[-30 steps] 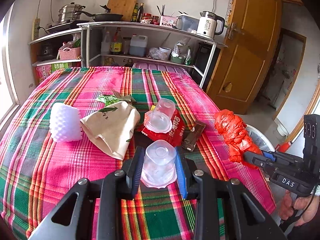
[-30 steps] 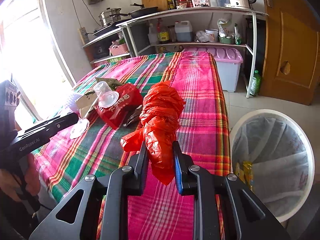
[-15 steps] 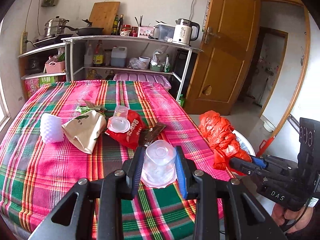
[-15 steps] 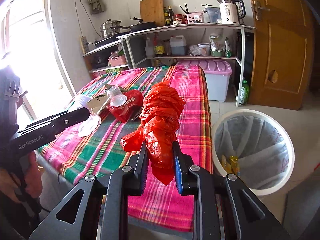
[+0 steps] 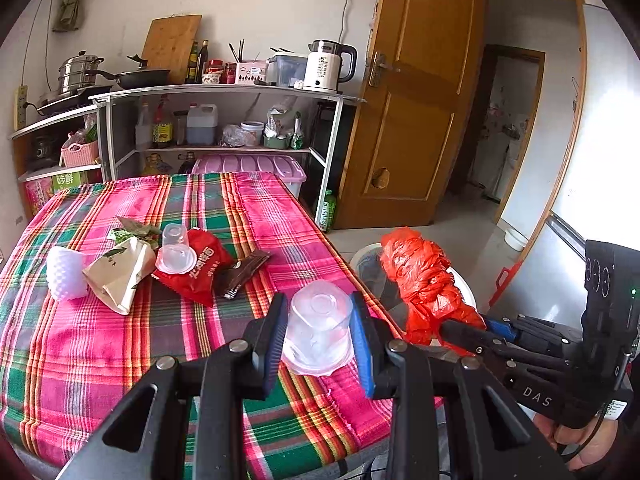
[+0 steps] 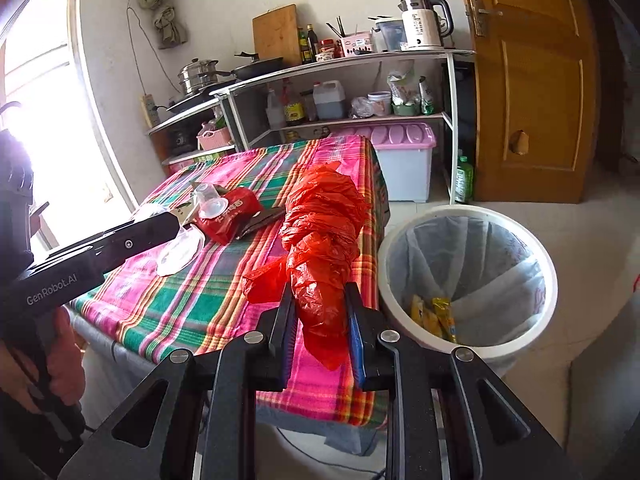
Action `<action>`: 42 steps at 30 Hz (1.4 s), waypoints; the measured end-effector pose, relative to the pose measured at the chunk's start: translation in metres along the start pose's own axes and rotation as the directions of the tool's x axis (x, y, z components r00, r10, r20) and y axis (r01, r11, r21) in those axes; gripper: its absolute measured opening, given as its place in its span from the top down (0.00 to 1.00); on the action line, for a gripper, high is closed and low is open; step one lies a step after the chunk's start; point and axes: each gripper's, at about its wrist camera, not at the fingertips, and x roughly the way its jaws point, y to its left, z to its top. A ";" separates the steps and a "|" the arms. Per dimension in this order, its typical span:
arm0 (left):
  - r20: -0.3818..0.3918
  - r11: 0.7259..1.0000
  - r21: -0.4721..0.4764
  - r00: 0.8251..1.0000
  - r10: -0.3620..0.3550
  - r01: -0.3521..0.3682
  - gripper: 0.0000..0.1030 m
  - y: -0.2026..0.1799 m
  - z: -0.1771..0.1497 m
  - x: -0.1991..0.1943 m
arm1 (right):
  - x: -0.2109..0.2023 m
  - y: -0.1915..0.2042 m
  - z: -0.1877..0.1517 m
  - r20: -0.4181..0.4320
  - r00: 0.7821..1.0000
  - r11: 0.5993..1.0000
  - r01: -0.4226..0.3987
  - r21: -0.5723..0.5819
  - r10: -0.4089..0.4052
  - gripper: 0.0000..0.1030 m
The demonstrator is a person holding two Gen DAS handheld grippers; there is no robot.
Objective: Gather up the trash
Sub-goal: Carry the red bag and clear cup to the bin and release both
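Note:
My left gripper (image 5: 320,340) is shut on a clear plastic cup (image 5: 318,326), held above the near right corner of the table. My right gripper (image 6: 320,320) is shut on a crumpled red plastic bag (image 6: 320,236), held off the table's right edge, left of the white trash bin (image 6: 468,280). The bag also shows in the left wrist view (image 5: 424,280). On the plaid tablecloth (image 5: 120,340) lie a red snack wrapper (image 5: 200,272), another clear cup (image 5: 174,246), a dark wrapper (image 5: 240,274), a beige paper bag (image 5: 120,276) and a white foam net (image 5: 64,274).
The bin has a clear liner and yellow wrappers (image 6: 436,316) inside. A metal shelf (image 5: 224,120) with kitchenware stands behind the table, with a pink-lidded storage box (image 6: 404,160) below. A wooden door (image 5: 412,120) is at the right.
Both grippers have pulled back and to the right from the table, carrying the cup and the red bag. The trash bin has come more fully into the right wrist view.

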 end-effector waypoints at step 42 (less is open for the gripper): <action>-0.203 0.979 0.016 0.959 -0.197 0.204 0.68 -0.087 0.026 0.175 | 0.059 -0.140 -0.016 -0.171 0.971 0.949 0.207 0.238 -0.168 0.76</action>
